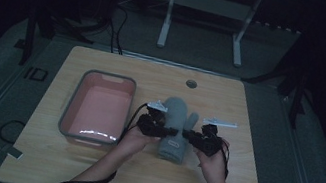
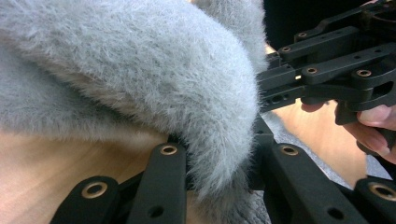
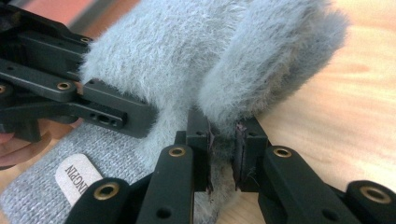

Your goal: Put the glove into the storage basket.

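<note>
While both grippers pinch the grey mitten [image 1: 176,127], it lies on the worktop [image 1: 85,174] just right of the pink basin [image 1: 97,106], cuff toward the person. The left gripper [image 1: 167,132] has its jaws closed narrow on the mitten's left edge, fur bulging between them in the left gripper view. The right gripper [image 1: 187,134] is clamped on the fabric at the base of the thumb [image 3: 275,56]. I judge the grasp done and the carry not begun: the mitten seems to rest flat, and the basin looks empty. Dim light in the high view hides the jaw tips. A label [image 3: 77,179] on the knit cuff is cut off by a jaw, only partly legible.
</note>
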Tool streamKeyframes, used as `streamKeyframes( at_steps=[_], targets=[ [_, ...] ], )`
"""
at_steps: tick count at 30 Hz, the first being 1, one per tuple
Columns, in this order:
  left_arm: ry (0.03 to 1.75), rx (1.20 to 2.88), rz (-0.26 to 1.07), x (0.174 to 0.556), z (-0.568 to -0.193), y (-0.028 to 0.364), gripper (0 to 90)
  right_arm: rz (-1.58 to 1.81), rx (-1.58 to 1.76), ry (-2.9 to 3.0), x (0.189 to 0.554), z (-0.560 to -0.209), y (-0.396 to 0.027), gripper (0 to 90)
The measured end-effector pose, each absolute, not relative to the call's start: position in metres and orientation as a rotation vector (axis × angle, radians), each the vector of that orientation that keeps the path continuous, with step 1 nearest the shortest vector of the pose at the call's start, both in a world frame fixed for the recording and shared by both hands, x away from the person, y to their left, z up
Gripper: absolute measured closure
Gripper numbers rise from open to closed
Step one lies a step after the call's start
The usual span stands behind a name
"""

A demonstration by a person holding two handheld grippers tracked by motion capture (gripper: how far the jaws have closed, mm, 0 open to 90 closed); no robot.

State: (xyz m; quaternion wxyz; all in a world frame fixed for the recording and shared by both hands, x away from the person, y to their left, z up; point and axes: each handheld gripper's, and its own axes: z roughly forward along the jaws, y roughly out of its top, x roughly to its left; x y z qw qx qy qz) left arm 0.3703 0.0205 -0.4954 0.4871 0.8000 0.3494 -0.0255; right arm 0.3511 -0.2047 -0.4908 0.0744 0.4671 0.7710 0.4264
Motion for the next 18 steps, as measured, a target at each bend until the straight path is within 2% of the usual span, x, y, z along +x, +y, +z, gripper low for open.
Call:
streamKeyframes(
  at_steps=[10, 18],
  targets=[
    [0.779, 1.955, -0.035, 0.371, -0.457, 0.040, 75.5, 1.360, 1.329, 2.286, 0.347, -0.453, -0.194, 79.3],
    [0.774, 1.943, -0.013, 0.370, -0.440, 0.073, 75.4, 1.394, 1.268, 2.302, 0.348, -0.434, -0.168, 79.3]
  ],
)
